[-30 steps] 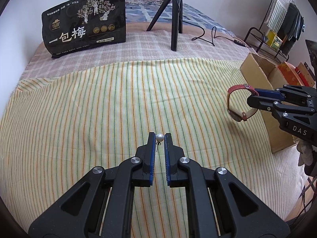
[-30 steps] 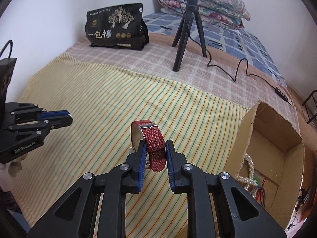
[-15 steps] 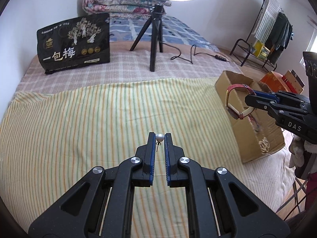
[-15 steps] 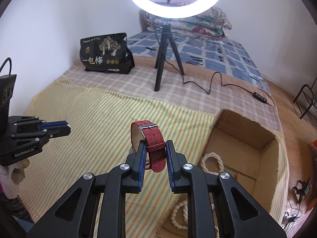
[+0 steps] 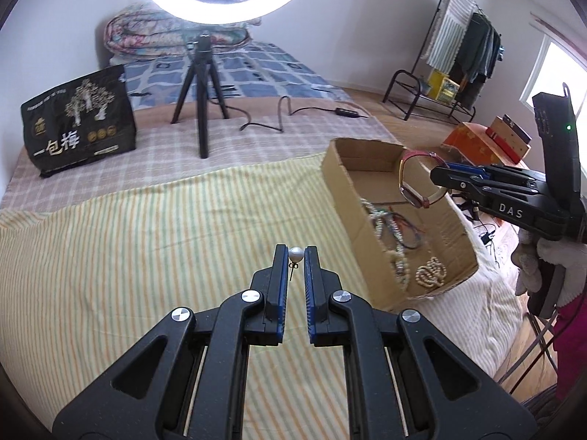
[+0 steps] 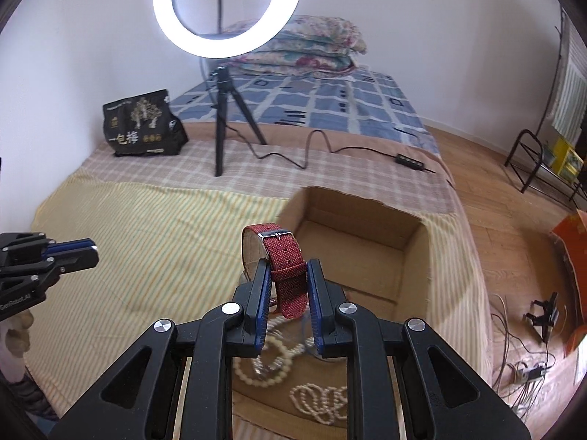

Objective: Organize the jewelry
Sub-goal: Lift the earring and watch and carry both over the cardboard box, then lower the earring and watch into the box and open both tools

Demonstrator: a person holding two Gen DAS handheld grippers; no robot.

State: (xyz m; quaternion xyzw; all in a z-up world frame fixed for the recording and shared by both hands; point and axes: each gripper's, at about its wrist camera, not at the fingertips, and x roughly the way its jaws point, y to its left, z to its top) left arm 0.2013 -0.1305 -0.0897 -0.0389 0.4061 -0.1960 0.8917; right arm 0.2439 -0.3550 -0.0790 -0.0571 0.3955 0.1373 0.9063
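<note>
My left gripper (image 5: 295, 253) is shut on a pearl stud earring (image 5: 295, 255) and holds it above the striped cloth, left of the cardboard box (image 5: 339, 179). My right gripper (image 6: 288, 267) is shut on a red fabric-strap watch (image 6: 282, 253) and holds it above the open box (image 6: 414, 256). From the left wrist view the watch (image 5: 416, 183) hangs over the box's middle. Pearl necklaces (image 6: 319, 401) and bead strings (image 5: 394, 227) lie in the box.
A ring light on a black tripod (image 5: 200, 84) stands on the bed behind the cloth, its cable (image 6: 304, 154) trailing right. A black snack bag (image 5: 79, 121) stands at the back left. Folded quilts (image 6: 304, 44) lie against the wall. A clothes rack (image 5: 458, 47) stands on the floor to the right.
Both grippers have lifted and moved right toward the box. The right gripper now carries the watch over the box opening; the left still holds the earring.
</note>
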